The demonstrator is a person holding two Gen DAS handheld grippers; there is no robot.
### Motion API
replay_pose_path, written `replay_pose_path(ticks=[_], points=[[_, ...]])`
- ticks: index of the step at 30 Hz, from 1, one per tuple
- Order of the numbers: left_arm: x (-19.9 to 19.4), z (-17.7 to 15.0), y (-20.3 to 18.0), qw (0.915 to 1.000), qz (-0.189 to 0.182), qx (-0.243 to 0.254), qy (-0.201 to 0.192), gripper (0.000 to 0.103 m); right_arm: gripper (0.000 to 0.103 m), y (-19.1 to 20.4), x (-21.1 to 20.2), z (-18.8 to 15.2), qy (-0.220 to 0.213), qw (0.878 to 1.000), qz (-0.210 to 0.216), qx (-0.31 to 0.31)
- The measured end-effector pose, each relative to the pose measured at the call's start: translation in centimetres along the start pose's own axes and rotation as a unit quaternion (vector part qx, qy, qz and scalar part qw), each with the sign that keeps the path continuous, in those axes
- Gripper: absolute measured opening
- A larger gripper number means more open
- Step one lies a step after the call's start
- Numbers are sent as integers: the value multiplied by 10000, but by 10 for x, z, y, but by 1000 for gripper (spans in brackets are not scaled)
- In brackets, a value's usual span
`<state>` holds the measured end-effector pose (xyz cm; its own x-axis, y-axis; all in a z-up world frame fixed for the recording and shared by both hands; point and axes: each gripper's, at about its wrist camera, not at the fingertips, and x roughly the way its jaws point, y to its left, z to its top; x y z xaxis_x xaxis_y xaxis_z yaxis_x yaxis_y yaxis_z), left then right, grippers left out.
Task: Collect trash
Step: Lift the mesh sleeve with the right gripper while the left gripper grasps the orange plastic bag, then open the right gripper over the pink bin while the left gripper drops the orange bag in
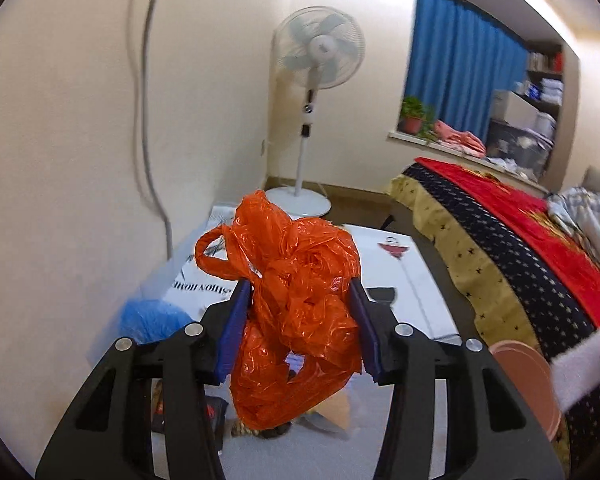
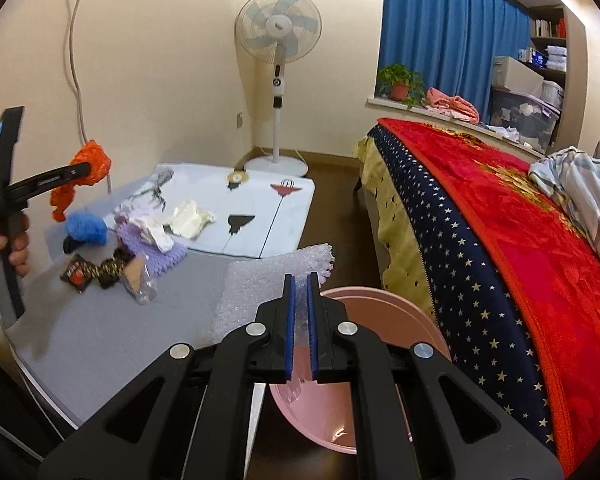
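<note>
Left claw [image 1: 298, 312] is closed on a crinkly orange plastic bag [image 1: 296, 312], which is squeezed between its blue pads and held up off the table [image 2: 100, 332]. In the right wrist view, this claw is seen high above the heap of trash, with a hand [image 2: 4, 248] wrapped around its grip.

Right claw [image 2: 300, 320] is pinched nearly closed on the edge of a sheet of clear bubble wrap [image 2: 276, 276]. The bubbly sheet is held up beside the pink bin [image 2: 416, 320], partly over its rim.

More trash is left on the grey table, beyond the bubble wrap. A fluffy blue ball [image 2: 86, 228] is seen there, just beside a bumpy purple foam pad [image 2: 156, 248]. White crumpled paper [image 2: 188, 220] is piled on and next to that pad. A dark shiny snack wrapper [image 2: 80, 274] and a clear plastic piece [image 2: 142, 280] are laid on the near side of the pad.

A white mat with black and red drawings [image 2: 260, 204] is spread past the heap. A tall white fan [image 2: 278, 36] is stood behind the mat, in the corner. A bed with a soft red blanket [image 2: 520, 232] and starry dark cloth is set close beside the pink bin. Blue curtains [image 2: 444, 32] are hung behind the bed.
</note>
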<state>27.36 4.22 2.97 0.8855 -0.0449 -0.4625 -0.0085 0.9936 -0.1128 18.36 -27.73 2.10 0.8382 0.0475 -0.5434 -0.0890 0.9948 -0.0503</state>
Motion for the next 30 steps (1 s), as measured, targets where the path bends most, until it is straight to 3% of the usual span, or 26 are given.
replay_pose_path(ticks=[3,8,13,19,27,30], points=[[-28,2,-28,9998,-193,46,-35,48,6,-7,-5,2,-39,9999,-24,108],[-38,-11,-86,9962,-819,179,230,48,6,-26,-10,3,-136,9990,-373,217],[-20,-36,-152,9873,-1404,435,605,48,6,-64,-1,0,10,9954,-817,496],[18,-65,-229,9695,-1965,1022,1048,48,7,-113,13,-14,304,9889,-1125,923],[48,-88,-261,9600,-2150,1078,1436,48,7,-135,36,-21,545,9849,-1092,1231],[57,-92,-265,9595,-2152,1040,1494,48,14,-133,45,-23,591,9856,-1035,1195]])
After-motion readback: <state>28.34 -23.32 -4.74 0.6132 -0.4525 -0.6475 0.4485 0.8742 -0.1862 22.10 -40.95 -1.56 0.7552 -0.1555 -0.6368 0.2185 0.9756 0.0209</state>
